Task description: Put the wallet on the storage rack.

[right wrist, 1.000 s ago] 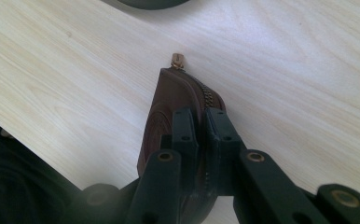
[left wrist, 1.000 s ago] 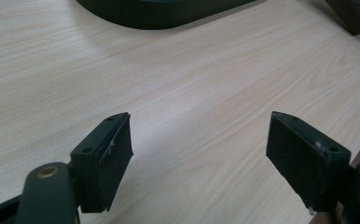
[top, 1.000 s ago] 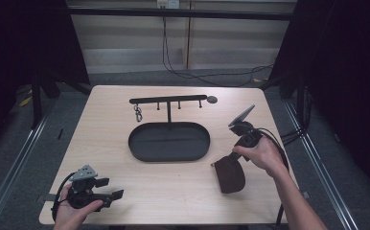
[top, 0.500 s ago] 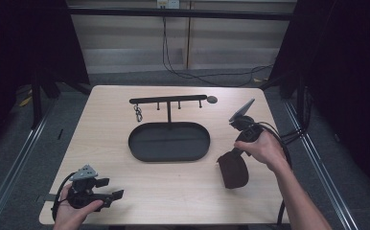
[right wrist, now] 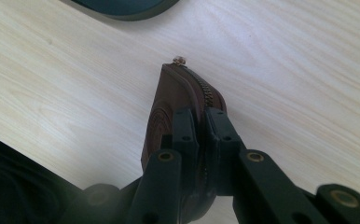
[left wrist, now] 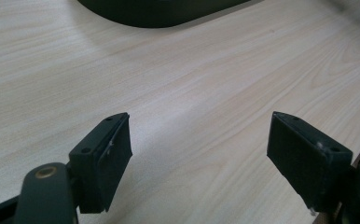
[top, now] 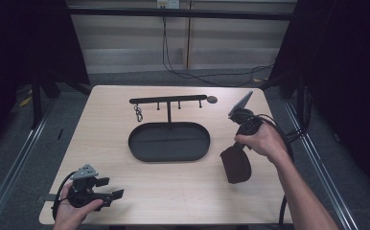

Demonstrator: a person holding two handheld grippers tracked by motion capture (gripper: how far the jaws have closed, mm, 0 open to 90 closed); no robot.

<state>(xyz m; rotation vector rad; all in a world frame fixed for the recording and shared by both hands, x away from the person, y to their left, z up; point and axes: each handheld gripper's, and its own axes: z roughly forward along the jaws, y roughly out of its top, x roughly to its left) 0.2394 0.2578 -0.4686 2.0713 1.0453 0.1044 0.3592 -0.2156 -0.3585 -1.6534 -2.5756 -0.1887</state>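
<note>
A dark brown zipped pouch (top: 236, 163) hangs just above the table's right side, pinched in my right gripper (top: 234, 151). In the right gripper view the two black jaws are shut on the pouch (right wrist: 169, 116) at its zipper edge, the zip pull pointing away. My left gripper (top: 117, 194) rests in a hand at the table's near left corner. Its jaws stand wide apart over bare wood in the left gripper view, my left gripper (left wrist: 199, 154) holding nothing.
A black oval tray (top: 168, 142) lies mid-table, with a black hook rack (top: 167, 100) behind it carrying a small metal chain (top: 138, 114). A small round disc (top: 212, 99) sits at the rack's right end. The tray's edge (left wrist: 159, 11) shows ahead of the left gripper.
My right gripper has lifted the pouch a little and carried it slightly right. The left hand has stayed put.
</note>
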